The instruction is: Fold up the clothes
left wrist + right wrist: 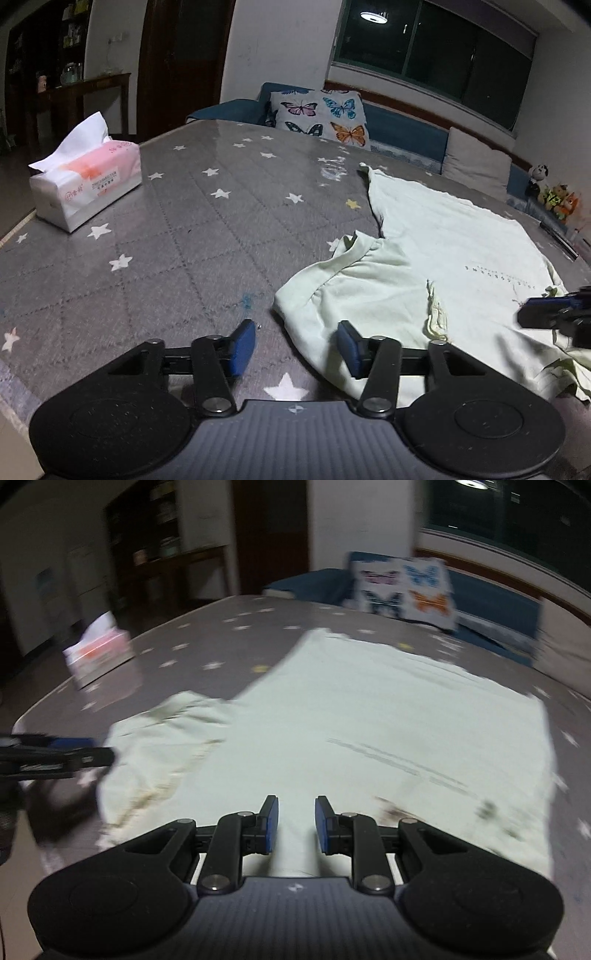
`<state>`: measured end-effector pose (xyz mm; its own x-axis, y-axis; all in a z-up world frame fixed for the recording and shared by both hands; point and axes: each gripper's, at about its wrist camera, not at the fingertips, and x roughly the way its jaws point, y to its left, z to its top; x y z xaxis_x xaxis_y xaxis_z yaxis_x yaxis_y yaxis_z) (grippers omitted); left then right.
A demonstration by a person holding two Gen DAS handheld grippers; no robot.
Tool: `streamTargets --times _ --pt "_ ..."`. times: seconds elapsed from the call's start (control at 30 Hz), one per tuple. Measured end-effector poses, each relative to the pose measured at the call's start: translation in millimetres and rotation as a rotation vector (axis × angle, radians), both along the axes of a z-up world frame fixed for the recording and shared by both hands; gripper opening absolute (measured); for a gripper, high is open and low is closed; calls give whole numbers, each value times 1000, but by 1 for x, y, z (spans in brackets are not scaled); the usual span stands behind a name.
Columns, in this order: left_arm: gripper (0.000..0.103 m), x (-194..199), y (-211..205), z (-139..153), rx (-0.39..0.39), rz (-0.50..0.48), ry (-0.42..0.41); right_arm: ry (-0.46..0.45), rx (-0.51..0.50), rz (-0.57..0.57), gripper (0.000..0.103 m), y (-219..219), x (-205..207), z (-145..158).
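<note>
Garment (pixel 454 258) spread flat on desk (pixel 184 229), toward 2 o'clock in left wrist view, sleeve (pixel 343 280) bunched at its near left corner. Tissue pack (pixel 86 177) on desk at 10 o'clock, well apart from garment. Butterfly pillow (pixel 319 116) behind desk at 12 o'clock, on sofa (pixel 399 125). Stuffed toys (pixel 554 197) at 3 o'clock, past desk edge.

The room was dim, a round ceiling lamp (pixel 373 16) mirrored in the dark window (pixel 436 48), edges bowed, the right wrist view motion-blurred.
</note>
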<state>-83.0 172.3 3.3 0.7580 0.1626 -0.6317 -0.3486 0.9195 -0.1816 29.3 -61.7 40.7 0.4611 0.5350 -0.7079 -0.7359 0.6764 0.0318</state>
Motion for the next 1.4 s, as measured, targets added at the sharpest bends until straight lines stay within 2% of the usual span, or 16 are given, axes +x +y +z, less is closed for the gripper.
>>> streamTargets --times 0.03,0.07,0.13,0.17,0.27,0.43,0.67,0.77,0.9,1.0,1.07,1.13,1.27,1.4 --pt "36 1 2 0 -8 -5 -4 -1 -7 26 21 8 -3 -1" --pt "23 2 3 -1 -20 -13 -7 -1 -14 48 21 17 -5 -2" --pt "12 3 6 -1 -41 -24 -16 3 -31 77 21 31 -5 -5" --pt "8 4 7 0 -51 -27 -20 7 -38 87 21 37 -5 -8" --pt "5 4 7 8 -69 -38 -60 31 -49 109 21 49 -5 -16" --pt "4 10 -6 36 -80 -113 -159 46 -56 140 23 56 -12 -25" --pt "3 30 -63 59 -50 -348 -246 49 -20 108 24 45 -10 -23" --pt "4 41 -88 54 -48 -462 -221 44 3 55 24 28 -3 -17" --pt "6 51 -113 36 -50 -543 -140 38 29 -33 24 4 11 -9" --pt "9 47 -114 29 -50 -568 -112 15 40 -85 24 -11 18 -3" --pt "17 43 -111 29 -43 -560 -113 -13 46 -104 24 -18 20 3" --pt "17 40 -104 30 -36 -539 -116 -35 59 -117 24 -21 24 9" --pt "16 41 -86 21 -22 -473 -78 -17 94 -81 24 -10 30 14" --pt "16 39 -77 9 -16 -454 -33 15 84 -12 24 15 36 5"
